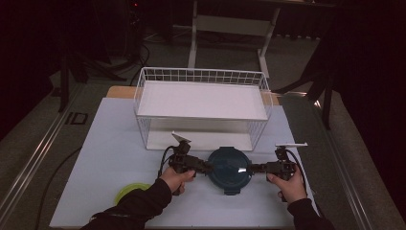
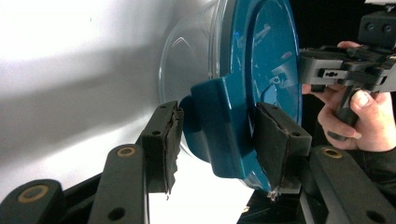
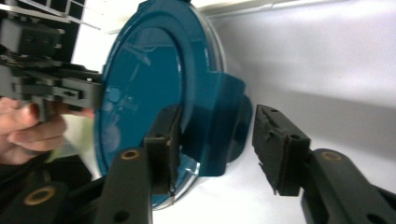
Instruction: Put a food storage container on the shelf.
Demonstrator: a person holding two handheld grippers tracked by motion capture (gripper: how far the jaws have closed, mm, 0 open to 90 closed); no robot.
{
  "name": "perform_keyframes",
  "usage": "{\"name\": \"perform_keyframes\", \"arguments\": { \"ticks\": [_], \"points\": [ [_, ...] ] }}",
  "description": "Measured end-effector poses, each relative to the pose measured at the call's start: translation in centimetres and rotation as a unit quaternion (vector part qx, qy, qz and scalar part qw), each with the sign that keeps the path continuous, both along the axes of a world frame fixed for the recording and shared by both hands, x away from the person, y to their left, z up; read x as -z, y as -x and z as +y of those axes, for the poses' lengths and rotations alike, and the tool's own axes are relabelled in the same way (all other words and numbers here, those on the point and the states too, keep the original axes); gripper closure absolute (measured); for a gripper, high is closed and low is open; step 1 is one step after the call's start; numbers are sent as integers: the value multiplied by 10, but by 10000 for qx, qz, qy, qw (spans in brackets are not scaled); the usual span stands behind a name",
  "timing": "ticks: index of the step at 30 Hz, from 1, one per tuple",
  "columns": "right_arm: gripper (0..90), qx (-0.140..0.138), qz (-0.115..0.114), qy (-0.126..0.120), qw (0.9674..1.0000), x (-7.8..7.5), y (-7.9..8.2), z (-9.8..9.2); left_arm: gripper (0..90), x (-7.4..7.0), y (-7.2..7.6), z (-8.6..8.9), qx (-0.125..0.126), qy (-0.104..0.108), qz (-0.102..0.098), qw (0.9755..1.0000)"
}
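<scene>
On the surface, the white wire basket stands toward the far edge. Near the front edge sits the round lidded container. The left claw and right claw each straddle a teal latch, jaws around it but not yet clamped. Judging from this, the latches remain fastened and unlatching is barely begun.
</scene>
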State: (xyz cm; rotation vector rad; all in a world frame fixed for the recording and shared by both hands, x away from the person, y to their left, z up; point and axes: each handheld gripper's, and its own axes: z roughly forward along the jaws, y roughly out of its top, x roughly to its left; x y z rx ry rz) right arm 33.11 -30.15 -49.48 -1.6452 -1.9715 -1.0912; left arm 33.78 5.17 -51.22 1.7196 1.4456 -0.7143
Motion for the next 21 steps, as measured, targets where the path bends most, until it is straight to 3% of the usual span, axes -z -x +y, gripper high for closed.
{"name": "perform_keyframes", "arguments": {
  "ticks": [6, 21],
  "points": [
    [509, 45, 334, -205, 9992, 5, -4, -1, 523, 3, -1, 1, -103, 172, 274, 9994],
    [525, 66, 716, -549, 9959, 11, -8, -5, 541, 4, -4, 2, -9, 206, 442, 9988]
  ]
}}
